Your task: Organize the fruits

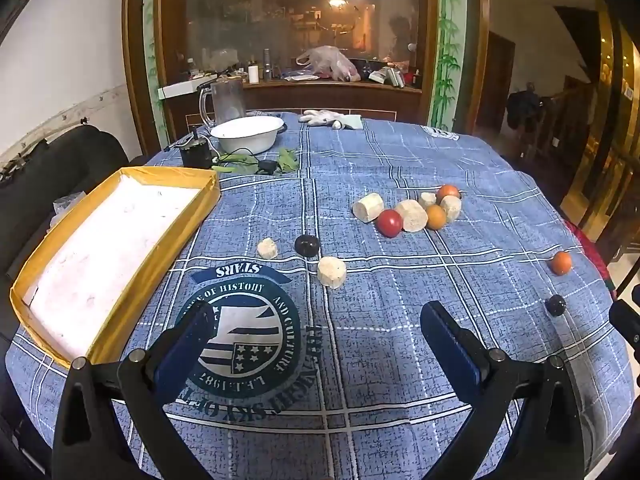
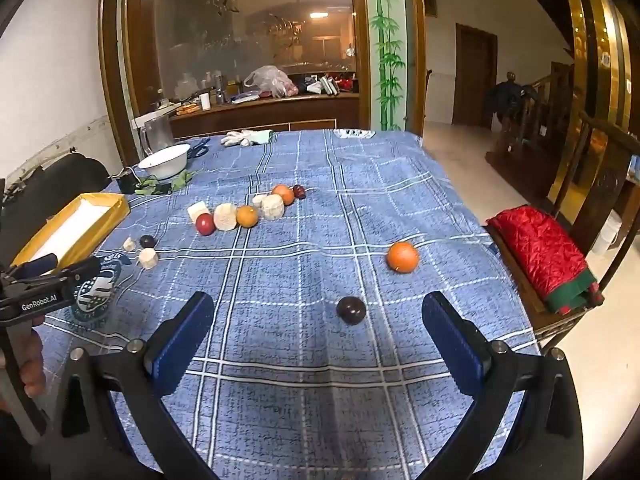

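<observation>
Nearest fruit: small dark round plum (image 2: 351, 310), alone on the blue checked tablecloth (image 2: 304, 360).
Direction: just ahead of the right gripper (image 2: 318, 330), about 1 o'clock, touching neither finger.
Right gripper: wide apart, empty.
Left gripper (image 1: 316, 338): wide, empty; same plum (image 1: 555, 305) lies off at 3 o'clock.
Destination, likely: yellow-rimmed box (image 1: 120, 308), at 10 o'clock.
Nearer hand: right.

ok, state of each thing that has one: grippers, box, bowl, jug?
left gripper: open, holding nothing
right gripper: open, dark plum on the cloth between its fingers, untouched
yellow box: open, no fruit inside
white bowl: upright
glass jug: upright
</observation>
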A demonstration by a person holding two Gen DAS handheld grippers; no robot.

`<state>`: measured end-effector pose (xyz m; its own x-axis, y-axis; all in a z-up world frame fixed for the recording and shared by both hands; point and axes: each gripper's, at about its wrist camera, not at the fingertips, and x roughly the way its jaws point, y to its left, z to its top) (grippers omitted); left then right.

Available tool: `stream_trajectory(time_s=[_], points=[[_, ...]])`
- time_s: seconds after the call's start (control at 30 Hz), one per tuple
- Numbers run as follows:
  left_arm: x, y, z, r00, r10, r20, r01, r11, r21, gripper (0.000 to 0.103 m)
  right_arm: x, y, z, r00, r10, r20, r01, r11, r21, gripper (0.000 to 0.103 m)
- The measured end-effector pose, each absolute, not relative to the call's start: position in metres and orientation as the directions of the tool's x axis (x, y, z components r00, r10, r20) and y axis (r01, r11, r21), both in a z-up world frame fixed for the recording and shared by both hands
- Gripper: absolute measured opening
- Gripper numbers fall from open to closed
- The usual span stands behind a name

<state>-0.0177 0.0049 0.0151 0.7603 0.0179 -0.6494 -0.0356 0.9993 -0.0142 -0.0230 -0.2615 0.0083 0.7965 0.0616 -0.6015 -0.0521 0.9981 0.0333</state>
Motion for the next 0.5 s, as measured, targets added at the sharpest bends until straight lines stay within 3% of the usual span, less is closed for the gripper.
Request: stream_trajectory(time_s=[0.5], points=[[-0.0184,0.005,0.0123,0.756,0.009,-0.655,-0.035,0.999,-0.027,0.102,-0.0236,-0.2591,0.0072,0.765,0.057,-0.642,-0.063,0.998,0.013,0.103]])
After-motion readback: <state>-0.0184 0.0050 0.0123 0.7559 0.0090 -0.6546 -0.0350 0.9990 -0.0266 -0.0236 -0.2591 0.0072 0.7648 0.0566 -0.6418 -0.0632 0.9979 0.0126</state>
